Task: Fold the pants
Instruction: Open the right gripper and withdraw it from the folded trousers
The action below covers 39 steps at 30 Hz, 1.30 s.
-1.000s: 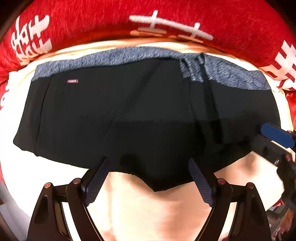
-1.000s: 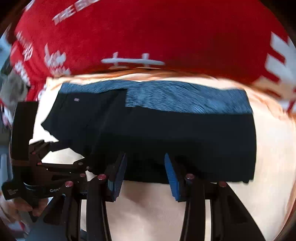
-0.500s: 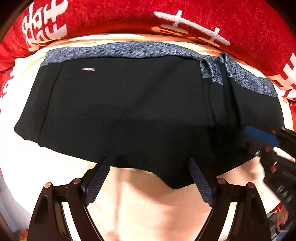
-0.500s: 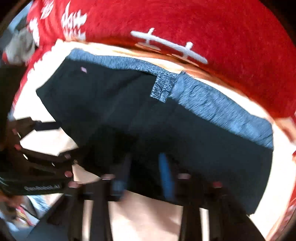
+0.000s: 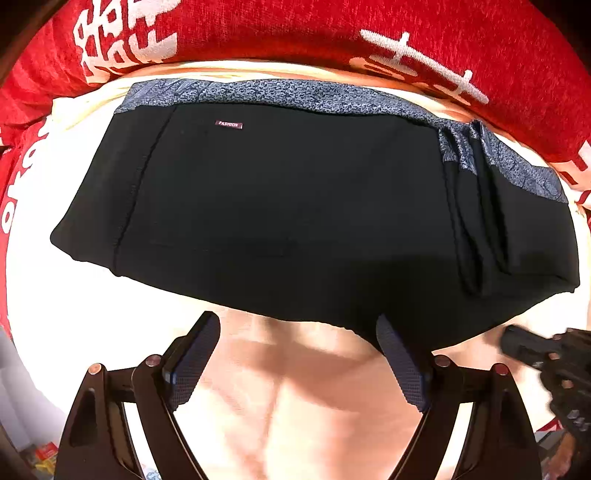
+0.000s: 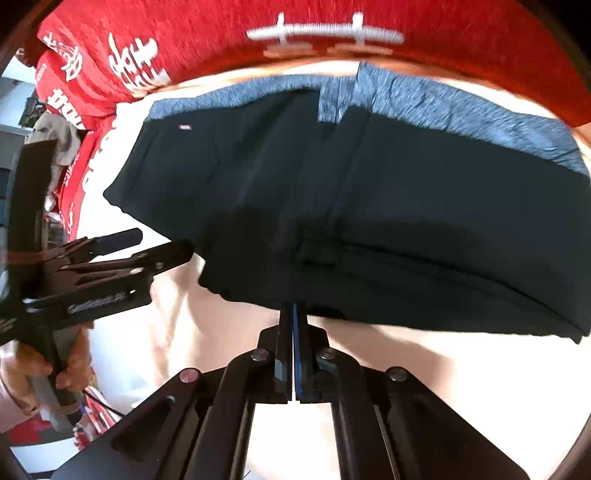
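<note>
Lying flat, matte black pants [image 5: 295, 206]

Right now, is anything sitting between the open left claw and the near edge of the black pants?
Nothing visible does. The left claw hangs open just short of the pants, with only bare pale surface between its pads. The right claw, already shut on the hem, is off to the side, not in the path.

Small maroon tag [image 5: 229, 125] on the black pants [image 5: 295, 206], reading "FASHION". White characters on the red cloth [image 5: 295, 33], not legible.
</note>
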Tool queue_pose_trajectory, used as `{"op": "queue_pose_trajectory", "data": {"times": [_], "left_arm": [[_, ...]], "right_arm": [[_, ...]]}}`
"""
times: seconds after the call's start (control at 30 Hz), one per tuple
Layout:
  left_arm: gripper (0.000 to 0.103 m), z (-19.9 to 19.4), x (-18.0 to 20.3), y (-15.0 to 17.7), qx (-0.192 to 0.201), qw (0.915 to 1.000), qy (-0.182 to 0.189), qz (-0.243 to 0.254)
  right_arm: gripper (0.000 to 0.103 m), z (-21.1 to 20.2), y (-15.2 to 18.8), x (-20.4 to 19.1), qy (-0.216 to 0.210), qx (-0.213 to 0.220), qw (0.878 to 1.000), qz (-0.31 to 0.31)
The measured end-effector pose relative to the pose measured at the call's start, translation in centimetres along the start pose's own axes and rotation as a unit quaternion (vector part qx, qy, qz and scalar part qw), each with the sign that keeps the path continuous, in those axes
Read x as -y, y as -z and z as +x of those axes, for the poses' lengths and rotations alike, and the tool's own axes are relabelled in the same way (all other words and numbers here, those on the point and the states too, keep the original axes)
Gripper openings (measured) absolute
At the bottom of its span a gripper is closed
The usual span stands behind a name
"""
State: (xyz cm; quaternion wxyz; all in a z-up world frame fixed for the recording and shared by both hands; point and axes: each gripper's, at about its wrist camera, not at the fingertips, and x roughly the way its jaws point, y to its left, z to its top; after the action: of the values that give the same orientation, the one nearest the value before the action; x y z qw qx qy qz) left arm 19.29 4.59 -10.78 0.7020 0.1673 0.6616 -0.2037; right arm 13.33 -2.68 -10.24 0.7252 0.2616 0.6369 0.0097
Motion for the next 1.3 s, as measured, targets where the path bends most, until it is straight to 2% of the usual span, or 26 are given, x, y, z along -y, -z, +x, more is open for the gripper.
{"op": "queue_pose_trajectory", "data": {"times": [0.13, 0.23, 0.3, 0.33, 0.43, 0.6, 0.73, 0.8, 0.93, 1.03, 1.3], "left_arm": [[0.088, 0.0, -0.5, 0.2, -0.003, 1.0000, 0.000, -0.003], [0.088, -0.5, -0.8, 0.5, 0.002, 1.0000, 0.001, -0.004], [0.088, -0.9, -1.1, 0.6, 0.005, 1.0000, 0.003, -0.004], [0.088, -0.8, -1.0, 0.5, 0.005, 1.0000, 0.004, -0.004], [0.088, -0.9, -0.7, 0.6, 0.002, 1.0000, 0.005, -0.007], [0.088, -1.1, -1.1, 1.1, 0.002, 0.9999, 0.011, -0.010], [0.088, -1.1, -2.8, 2.0, 0.001, 0.9998, 0.015, -0.011], [0.088, -0.4, -2.8, 1.7, 0.000, 0.9998, 0.016, -0.014], [0.088, 0.2, -4.2, 1.7, -0.005, 0.9997, 0.016, -0.020], [0.088, 0.5, -5.5, 1.8, -0.005, 0.9995, 0.016, -0.026], [0.088, 0.5, -10.8, 2.3, -0.006, 0.9987, 0.017, -0.049]], "right_arm": [[0.003, -1.8, -0.4, 0.1, 0.015, 0.005, 1.000, -0.007], [0.011, -2.8, -0.9, 0.6, 0.027, 0.006, 1.000, -0.003], [0.019, -2.9, -1.1, 0.9, 0.025, 0.007, 1.000, 0.012], [0.020, -3.0, -1.0, 1.0, 0.020, 0.007, 1.000, 0.022], [0.022, -2.6, -0.6, 0.9, 0.019, 0.002, 0.999, 0.041], [0.039, -1.6, 0.2, 0.0, 0.023, -0.014, 0.999, 0.044], [0.041, -1.0, 0.3, -1.0, 0.023, -0.021, 0.999, 0.038], [0.048, -0.7, 0.2, -1.6, 0.027, -0.024, 0.999, 0.036], [0.050, 0.0, 0.0, -2.8, 0.028, -0.028, 0.999, 0.033], [0.058, 0.8, -0.2, -4.3, 0.038, -0.037, 0.998, 0.022], [0.058, 2.8, -0.6, -7.6, 0.047, -0.053, 0.997, 0.011]]}}
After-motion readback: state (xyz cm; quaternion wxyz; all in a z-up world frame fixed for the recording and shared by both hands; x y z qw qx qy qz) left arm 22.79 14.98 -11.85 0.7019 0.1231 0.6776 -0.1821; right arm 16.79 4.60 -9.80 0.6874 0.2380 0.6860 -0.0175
